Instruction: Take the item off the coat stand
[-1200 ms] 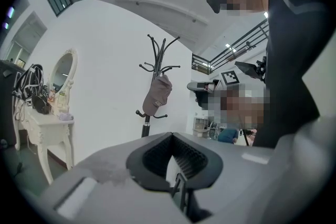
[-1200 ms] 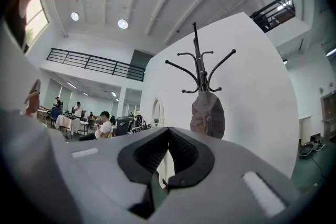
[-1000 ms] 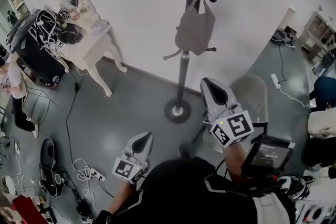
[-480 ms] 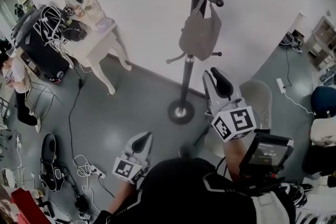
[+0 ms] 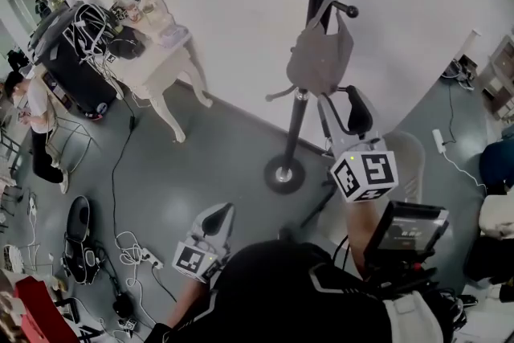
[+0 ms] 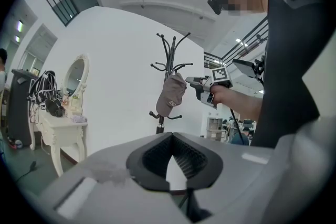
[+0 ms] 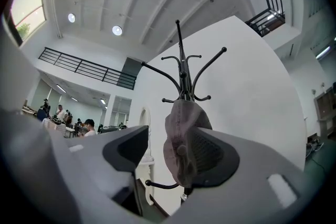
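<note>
A grey fabric bag [image 5: 320,60] hangs by its strap from a hook of the black coat stand [image 5: 295,124]. My right gripper [image 5: 342,113] is raised just right of the pole, its tips close under the bag's lower edge. Its jaws have just been opening and stand open, with no pad pressing on anything. In the right gripper view the bag [image 7: 178,134] hangs in line with the gap of the right gripper [image 7: 167,150], a little ahead of it. My left gripper [image 5: 217,219] is held low and shut, empty. The left gripper view shows the bag [image 6: 170,96] and the right gripper [image 6: 192,80] beside it.
A white dressing table [image 5: 165,60] with an oval mirror stands at the left wall, next to a black case [image 5: 71,72] draped in cables. A person [image 5: 34,112] sits far left. Cables and power strips [image 5: 128,253] lie on the floor. A grey chair [image 5: 411,165] is behind my right gripper.
The right gripper has moved up and forward toward the bag, and its jaws have gone from shut to open. The left gripper has stayed in place.
</note>
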The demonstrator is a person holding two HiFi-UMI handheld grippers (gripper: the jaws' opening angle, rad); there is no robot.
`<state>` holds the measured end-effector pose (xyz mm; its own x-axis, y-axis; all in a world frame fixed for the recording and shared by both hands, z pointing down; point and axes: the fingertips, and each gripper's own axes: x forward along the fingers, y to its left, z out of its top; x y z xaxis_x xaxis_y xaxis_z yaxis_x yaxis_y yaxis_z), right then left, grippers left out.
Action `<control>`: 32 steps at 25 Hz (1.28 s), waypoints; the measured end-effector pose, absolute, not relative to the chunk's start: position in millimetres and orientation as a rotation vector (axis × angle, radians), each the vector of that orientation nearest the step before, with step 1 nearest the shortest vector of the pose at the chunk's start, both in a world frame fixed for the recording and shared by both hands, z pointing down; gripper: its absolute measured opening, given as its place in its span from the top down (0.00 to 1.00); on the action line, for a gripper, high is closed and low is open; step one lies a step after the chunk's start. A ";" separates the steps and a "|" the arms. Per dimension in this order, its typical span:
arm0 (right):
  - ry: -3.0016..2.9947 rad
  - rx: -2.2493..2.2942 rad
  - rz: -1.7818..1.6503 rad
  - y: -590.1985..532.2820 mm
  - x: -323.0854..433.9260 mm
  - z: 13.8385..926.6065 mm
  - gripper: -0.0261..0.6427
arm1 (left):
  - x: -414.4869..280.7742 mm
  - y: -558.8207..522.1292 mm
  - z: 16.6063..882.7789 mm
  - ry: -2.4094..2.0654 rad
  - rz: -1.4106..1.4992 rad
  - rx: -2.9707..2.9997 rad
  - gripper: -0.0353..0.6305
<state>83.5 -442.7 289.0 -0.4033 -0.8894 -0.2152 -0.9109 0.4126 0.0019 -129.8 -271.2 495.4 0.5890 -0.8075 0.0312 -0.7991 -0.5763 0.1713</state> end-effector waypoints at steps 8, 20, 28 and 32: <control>2.489 -1.643 0.179 -475.6 79.2 291.2 0.47 | -140.3 -270.7 495.3 -1.422 -0.062 2.607 0.94; 2.520 -1.689 0.169 -507.2 73.1 296.5 0.46 | -153.6 -264.4 498.0 -1.526 -0.050 2.551 0.94; 2.504 -1.724 0.172 -523.4 80.2 304.1 0.50 | -156.4 -260.0 496.3 -1.563 -0.047 2.537 0.94; 2.488 -1.741 0.172 -525.4 86.7 304.2 0.59 | -157.3 -256.9 495.8 -1.568 -0.043 2.524 0.94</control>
<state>86.7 -525.4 304.2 -0.3412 -0.9285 -0.1465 -0.9398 0.3399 0.0351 -157.3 -256.9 495.8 0.4464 -0.8925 0.0650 -0.8876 -0.4324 0.1587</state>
